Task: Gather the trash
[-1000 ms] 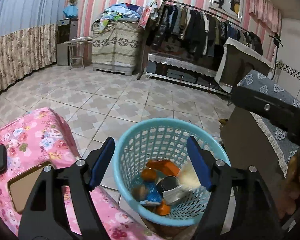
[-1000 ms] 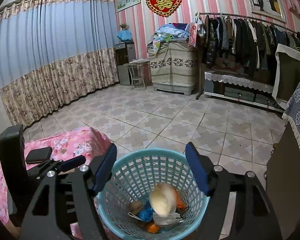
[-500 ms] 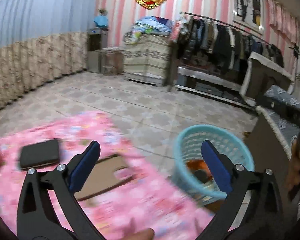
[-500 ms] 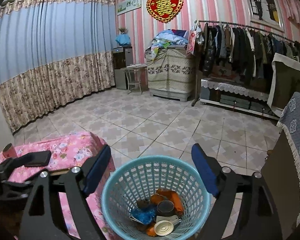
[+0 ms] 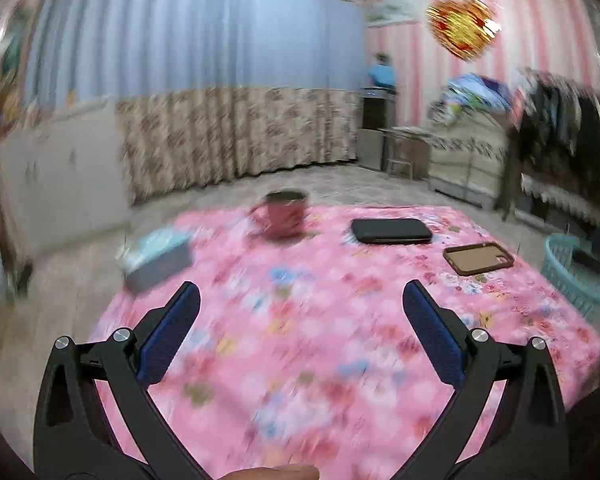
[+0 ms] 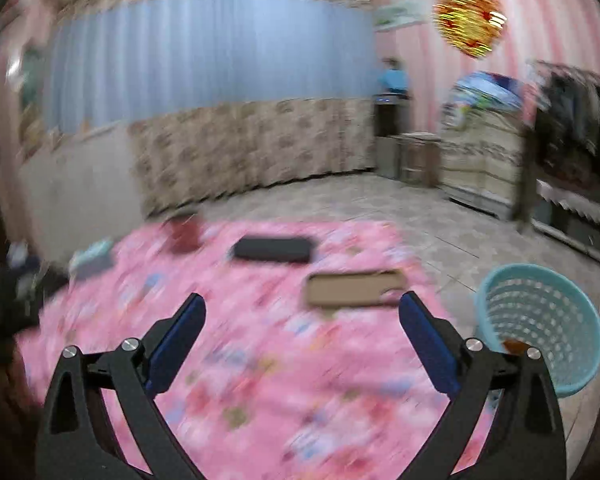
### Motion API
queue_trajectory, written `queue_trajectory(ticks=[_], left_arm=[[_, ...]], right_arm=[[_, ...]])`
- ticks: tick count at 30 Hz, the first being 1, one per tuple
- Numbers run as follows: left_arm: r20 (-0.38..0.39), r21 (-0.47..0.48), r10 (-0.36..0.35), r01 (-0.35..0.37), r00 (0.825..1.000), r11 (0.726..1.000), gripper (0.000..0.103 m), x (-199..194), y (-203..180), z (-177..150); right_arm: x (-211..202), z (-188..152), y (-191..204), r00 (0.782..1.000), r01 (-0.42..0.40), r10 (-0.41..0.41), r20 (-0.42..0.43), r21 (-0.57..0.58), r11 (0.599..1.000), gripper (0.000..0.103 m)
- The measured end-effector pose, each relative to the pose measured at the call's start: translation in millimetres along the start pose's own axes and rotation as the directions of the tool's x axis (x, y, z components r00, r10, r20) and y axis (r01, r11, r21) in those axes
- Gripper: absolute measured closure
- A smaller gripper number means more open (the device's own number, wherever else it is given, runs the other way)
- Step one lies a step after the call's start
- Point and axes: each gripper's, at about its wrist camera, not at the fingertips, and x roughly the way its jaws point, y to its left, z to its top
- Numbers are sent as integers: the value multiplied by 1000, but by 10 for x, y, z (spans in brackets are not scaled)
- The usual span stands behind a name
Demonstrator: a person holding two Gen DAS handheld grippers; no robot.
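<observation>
**Both cameras swung from basket to pink surface**

Both views have turned away from the blue basket (image 6: 540,320), which a second ago filled the frames and now sits at the 3 o'clock edge, on the floor just beside the surface (image 5: 320,340). Some orange trash shows low inside it; the rest is hidden. Nearest, the left gripper (image 5: 300,332) is spread wide with nothing between its blue pads, and the right gripper (image 6: 302,336) is likewise released and empty. Beyond them, on the pink flowered cloth, a brown phone case (image 5: 478,258) lies at 2 o'clock. A black case (image 5: 392,231) lies farther back, a dark red cup (image 5: 286,216) at 12 o'clock, and a blurred bluish box (image 5: 156,254) at 10 o'clock. Motion blur smears everything.
</observation>
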Motion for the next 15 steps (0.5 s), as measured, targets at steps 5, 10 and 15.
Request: queue_trajectory(ticks=[5, 10, 15], left_arm=[[109, -166, 19, 0, 994, 986, 5, -363, 272, -141], [102, -137, 34, -19, 994, 990, 5, -313, 165, -202], [59, -81, 9, -4, 998, 997, 5, -211, 3, -252]], right_arm=[[-151, -313, 145, 1000, -20, 20, -6, -24, 1000, 7], [-188, -310, 116, 1000, 20, -20, 16, -16, 1000, 5], [-157, -296, 33, 999, 41, -41, -1, -10, 999, 5]])
